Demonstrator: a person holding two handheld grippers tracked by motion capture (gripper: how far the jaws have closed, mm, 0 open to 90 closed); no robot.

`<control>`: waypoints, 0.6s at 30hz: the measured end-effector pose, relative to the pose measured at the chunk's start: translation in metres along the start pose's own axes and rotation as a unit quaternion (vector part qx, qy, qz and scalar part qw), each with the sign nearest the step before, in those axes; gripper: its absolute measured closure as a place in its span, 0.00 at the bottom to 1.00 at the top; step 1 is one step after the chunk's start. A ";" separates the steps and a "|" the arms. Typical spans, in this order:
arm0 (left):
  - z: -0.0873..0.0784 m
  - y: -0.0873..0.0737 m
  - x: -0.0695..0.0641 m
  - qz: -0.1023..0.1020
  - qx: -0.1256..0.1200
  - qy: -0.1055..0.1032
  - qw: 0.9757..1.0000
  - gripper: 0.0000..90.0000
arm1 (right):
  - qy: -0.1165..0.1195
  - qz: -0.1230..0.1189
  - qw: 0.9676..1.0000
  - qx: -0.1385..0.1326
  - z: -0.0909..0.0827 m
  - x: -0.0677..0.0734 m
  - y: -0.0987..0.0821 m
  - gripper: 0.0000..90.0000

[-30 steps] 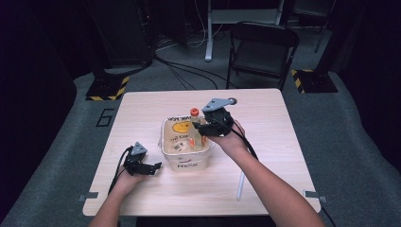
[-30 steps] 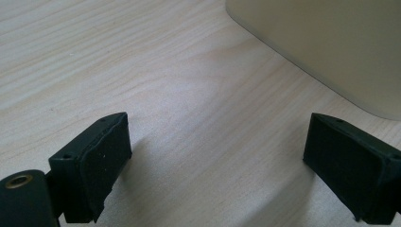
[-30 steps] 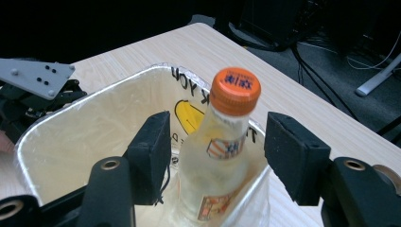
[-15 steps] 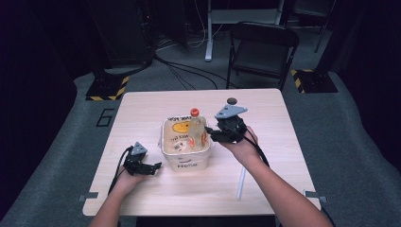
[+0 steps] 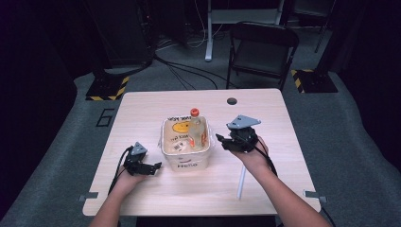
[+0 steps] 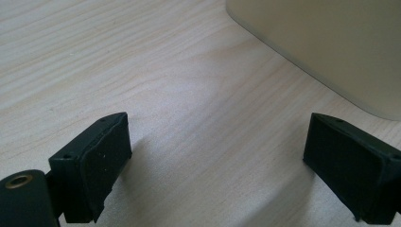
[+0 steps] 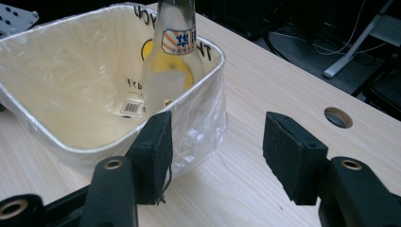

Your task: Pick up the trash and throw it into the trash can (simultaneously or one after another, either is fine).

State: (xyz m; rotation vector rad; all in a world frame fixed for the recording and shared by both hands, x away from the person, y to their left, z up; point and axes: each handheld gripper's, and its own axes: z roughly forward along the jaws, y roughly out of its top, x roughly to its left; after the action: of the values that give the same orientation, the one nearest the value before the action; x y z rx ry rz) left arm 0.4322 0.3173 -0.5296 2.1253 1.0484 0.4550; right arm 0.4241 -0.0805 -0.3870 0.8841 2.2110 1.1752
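pale wood grain runs under everything nearest me, the table bare along its front edge apart from a thin white stick lying by the person's right forearm. the left gripper rests low on the wood just beside the tub's front left corner, jaws spread wide with nothing between them; in the left gripper view the tub's cream wall sits close past the right jaw, not touching it. i'd say it is parked there to steady the tub if need be.

the right gripper hangs just off the tub's right side, jaws apart and empty, pointed at the rim. in the right gripper view one jaw stands in front of the near wall and the other over bare table, so the wall is roughly lined up between them, though no pad presses on it.

the white tub sits mid-table, lined with clear plastic, printed with a yellow smiley and dark lettering. a glass bottle with an orange cap stands inside, leaning against the far right corner, likely because the floor is too small for it to lie flat.

further off there's a round cable hole in the tabletop, then a black folding chair, cables on the grey floor and striped stand bases. nothing blocks either gripper's way to the tub.
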 end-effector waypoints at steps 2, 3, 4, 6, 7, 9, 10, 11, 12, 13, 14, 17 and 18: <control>0.000 0.000 0.000 0.000 0.000 0.000 1.000 0.09 | -0.002 0.000 1.000 0.001 -0.001 -0.001 -0.005 0.47; 0.000 0.000 0.000 0.000 0.000 0.000 1.000 0.09 | -0.003 0.002 1.000 0.002 -0.001 -0.001 -0.007 0.47; 0.000 0.000 0.000 0.000 0.000 0.000 1.000 0.09 | -0.003 0.005 1.000 0.004 -0.002 -0.001 -0.010 0.47; 0.000 0.000 0.000 0.000 0.000 0.000 1.000 0.09 | -0.004 0.006 1.000 0.006 -0.002 -0.002 -0.015 0.47; 0.000 0.000 0.000 0.001 0.000 0.001 1.000 0.09 | -0.005 0.009 1.000 0.008 -0.003 -0.002 -0.018 0.47; 0.000 0.000 0.000 0.001 0.000 0.001 1.000 0.09 | -0.006 0.010 1.000 0.012 -0.004 -0.002 -0.024 0.48; 0.000 0.000 0.000 0.001 0.000 0.001 1.000 0.09 | -0.006 0.010 1.000 0.012 -0.004 -0.002 -0.024 0.48; 0.000 0.000 0.000 0.002 0.000 0.001 1.000 0.09 | -0.008 0.013 1.000 0.015 -0.006 -0.004 -0.029 0.48; 0.000 0.000 0.000 0.000 0.000 0.000 1.000 0.09 | -0.009 0.015 1.000 0.017 -0.007 -0.005 -0.031 0.48; 0.000 0.000 0.000 0.000 0.000 0.000 1.000 0.09 | -0.010 0.014 1.000 0.016 -0.007 -0.005 -0.033 0.47; 0.000 0.000 0.000 0.001 0.000 0.001 1.000 0.09 | -0.011 0.015 1.000 0.017 -0.008 -0.006 -0.035 0.47; 0.000 0.000 0.000 0.001 0.000 0.001 1.000 0.09 | -0.017 0.015 1.000 0.019 -0.010 -0.006 -0.041 0.48; 0.000 0.000 0.000 0.001 0.000 0.000 1.000 0.09 | -0.019 0.013 1.000 0.020 -0.011 -0.006 -0.042 0.47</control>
State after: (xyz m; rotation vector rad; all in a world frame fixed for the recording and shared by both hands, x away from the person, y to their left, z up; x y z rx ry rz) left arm 0.4322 0.3173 -0.5295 2.1265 1.0480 0.4559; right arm 0.4076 -0.1091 -0.4166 0.9464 2.2060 1.1191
